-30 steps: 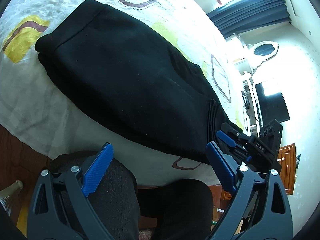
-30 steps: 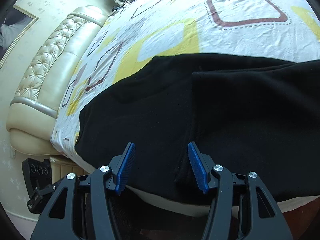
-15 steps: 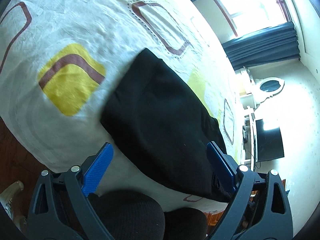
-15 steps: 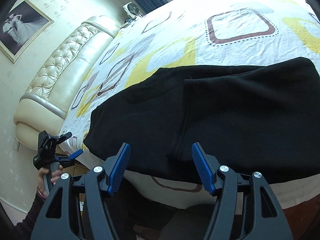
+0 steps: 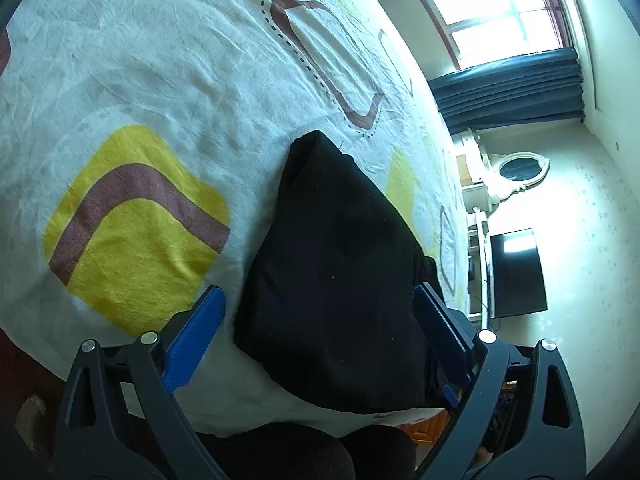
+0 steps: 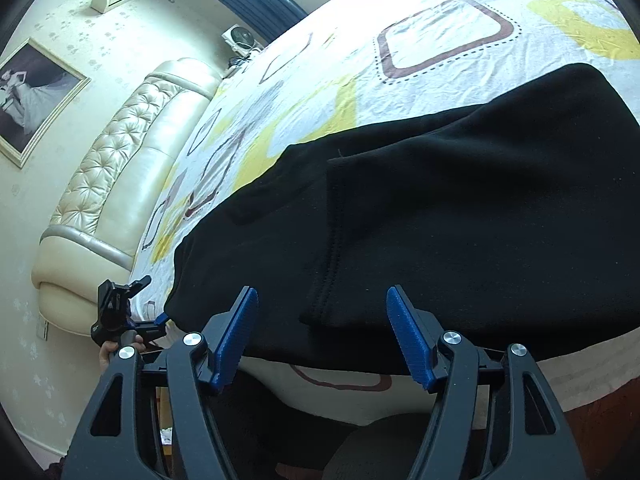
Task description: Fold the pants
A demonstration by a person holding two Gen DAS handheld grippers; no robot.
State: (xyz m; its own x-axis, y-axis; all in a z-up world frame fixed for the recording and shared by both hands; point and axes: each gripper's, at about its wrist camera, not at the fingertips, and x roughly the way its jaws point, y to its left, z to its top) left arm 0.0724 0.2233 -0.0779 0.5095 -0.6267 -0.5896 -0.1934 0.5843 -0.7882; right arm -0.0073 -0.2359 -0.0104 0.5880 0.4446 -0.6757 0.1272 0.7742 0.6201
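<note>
**Two spread grippers at the near edge of folded pants: risks to the fold**

Both sets of fingers stood apart and pinched nothing. The right gripper (image 6: 322,336) was opening, its blue fingers (image 6: 236,334) poised just short of the pants' (image 6: 460,220) near edge, where an upper layer ended in a stitched hem. The left gripper (image 5: 316,336) hung wide before the narrow end of the pants (image 5: 336,272). The garment lay on the patterned bedsheet (image 5: 140,80), close to the bed's near edge. A pinch taking only the top layer would probably have dragged the fold open; a pull toward the person could have slid the pants off the bed.
</note>
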